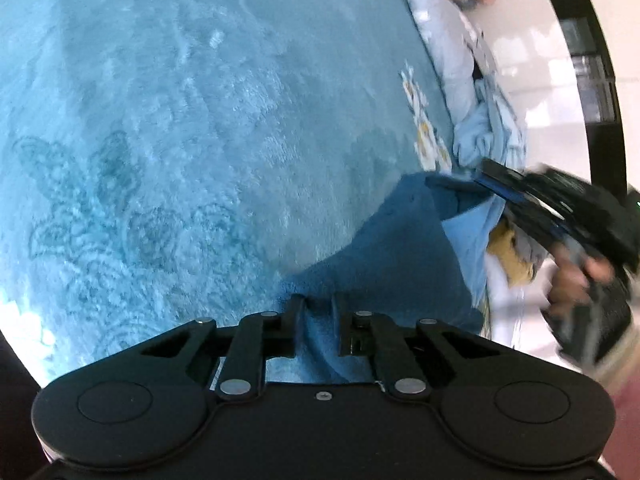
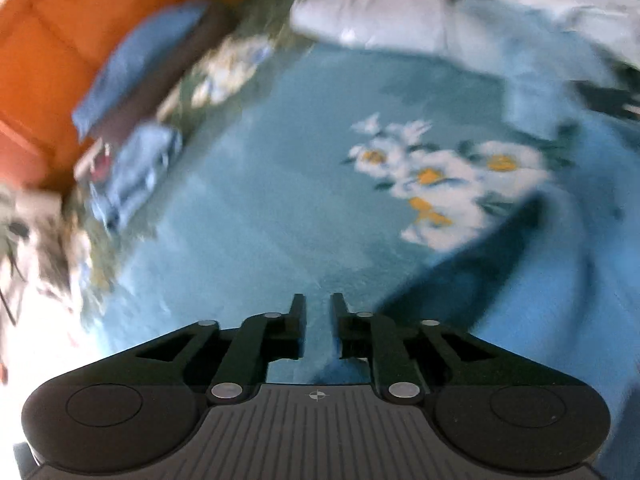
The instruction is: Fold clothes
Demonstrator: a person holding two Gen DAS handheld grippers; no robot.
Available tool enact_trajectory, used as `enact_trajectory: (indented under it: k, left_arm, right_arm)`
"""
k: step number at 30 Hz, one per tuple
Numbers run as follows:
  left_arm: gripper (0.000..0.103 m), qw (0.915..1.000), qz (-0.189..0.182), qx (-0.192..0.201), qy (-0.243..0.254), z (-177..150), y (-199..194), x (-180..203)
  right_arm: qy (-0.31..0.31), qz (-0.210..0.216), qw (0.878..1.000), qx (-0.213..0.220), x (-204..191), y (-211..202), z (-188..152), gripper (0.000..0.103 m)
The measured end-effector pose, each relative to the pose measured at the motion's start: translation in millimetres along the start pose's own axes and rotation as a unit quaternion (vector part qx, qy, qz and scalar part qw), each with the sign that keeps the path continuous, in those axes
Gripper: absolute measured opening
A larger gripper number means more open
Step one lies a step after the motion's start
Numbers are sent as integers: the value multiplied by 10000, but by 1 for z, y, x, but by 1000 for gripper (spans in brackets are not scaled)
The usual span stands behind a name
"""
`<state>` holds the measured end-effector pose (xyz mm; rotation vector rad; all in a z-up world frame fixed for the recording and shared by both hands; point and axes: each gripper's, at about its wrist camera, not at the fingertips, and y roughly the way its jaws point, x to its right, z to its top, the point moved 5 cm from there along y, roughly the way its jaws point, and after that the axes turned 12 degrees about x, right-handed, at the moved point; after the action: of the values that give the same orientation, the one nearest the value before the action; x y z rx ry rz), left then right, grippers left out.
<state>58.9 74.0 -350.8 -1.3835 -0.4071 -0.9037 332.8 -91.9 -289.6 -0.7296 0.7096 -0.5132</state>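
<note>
A dark blue fleece garment (image 1: pixel 384 248) lies on a teal plush blanket (image 1: pixel 180 120). My left gripper (image 1: pixel 319 300) is shut on its near edge, with cloth bunched between the fingers. In the left wrist view my right gripper (image 1: pixel 486 178) reaches in from the right and pinches the garment's far corner, with a person's hand (image 1: pixel 576 280) on its handle. The right wrist view is motion-blurred. There my right gripper (image 2: pixel 318 300) has its fingers close together with blue cloth between them, and the garment (image 2: pixel 520 320) trails off to the right.
The blanket (image 2: pixel 260 200) carries a white and yellow flower print (image 2: pixel 440 176). Pale blue crumpled clothes (image 1: pixel 480 136) and bedding (image 2: pixel 400 12) lie along its edge. An orange upholstered back (image 2: pixel 48 40) with a blue pillow (image 2: pixel 140 60) stands at the left. White floor (image 1: pixel 532 40) lies beyond the edge.
</note>
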Motion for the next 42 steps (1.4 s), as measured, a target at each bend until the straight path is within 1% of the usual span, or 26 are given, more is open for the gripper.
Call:
enact_trajectory:
  k: [2, 4, 5, 6, 8, 9, 10, 12, 13, 15, 19, 22, 23, 24, 28, 29, 35, 40, 42]
  left_arm:
    - [10, 9996, 29, -220, 165, 5, 4, 3]
    - [10, 9984, 29, -449, 335, 8, 8, 5]
    - [10, 9976, 16, -558, 420, 9, 9, 6]
    - [10, 9966, 5, -651, 501, 11, 8, 8]
    - [12, 9944, -7, -824, 660, 16, 6, 12]
    - [12, 9931, -33, -909, 746, 18, 5, 15]
    - [12, 9915, -72, -993, 835, 19, 5, 19]
    - [15, 9873, -152, -1155, 1076, 23, 3, 29]
    - [18, 9854, -179, -1210, 1188, 24, 0, 32]
    - [19, 9829, -205, -1277, 1307, 28, -6, 36]
    - [21, 9837, -242, -1340, 1178, 36, -7, 44]
    - [23, 9845, -298, -1328, 1108, 42, -5, 50]
    - [23, 9841, -296, -1318, 1154, 45, -6, 52]
    - [23, 9836, -287, -1303, 1214, 47, -7, 54]
    - [26, 9819, -302, -1254, 1385, 59, -6, 62]
    - [26, 9818, -319, -1237, 1406, 62, -5, 64]
    - [29, 9805, -437, -1207, 1487, 73, 3, 76]
    - [30, 9763, -513, -1234, 1701, 72, 24, 96]
    - [33, 9721, -620, -1240, 1892, 72, 40, 115]
  right_arm:
    - [176, -224, 9991, 299, 5, -44, -18, 13]
    - [553, -481, 9959, 530, 10, -81, -48, 14]
    - [764, -631, 9934, 582, 13, -96, -66, 19]
    - [936, -807, 9910, 517, 16, -105, -86, 24]
    - [1163, -1208, 9857, 163, 21, -107, -134, 24]
    - [1267, -1327, 9830, -14, 23, -103, -153, 24]
    - [1391, -1404, 9802, -98, 24, -98, -169, 24]
    - [1695, -1544, 9734, -36, 28, -90, -191, 24]
    - [1870, -1652, 9683, 113, 31, -87, -197, 25]
    - [2221, -1791, 9578, 335, 38, -82, -205, 29]
    - [2939, -1725, 9395, 340, 49, -66, -220, 31]
    - [3163, -1840, 9289, 576, 49, -65, -224, 31]
    - [3234, -1852, 9252, 715, 48, -66, -224, 20]
    - [3298, -1828, 9217, 912, 47, -68, -224, 8]
    - [3306, -1686, 9169, 1469, 38, -84, -216, 6]
    - [3314, -1688, 9156, 1531, 37, -87, -216, 6]
    - [3481, -1976, 9051, 1431, 31, -96, -240, 6]
    - [3617, -2214, 8956, 1346, 27, -103, -260, 7]
    - [3628, -2319, 8926, 1337, 23, -106, -265, 8]
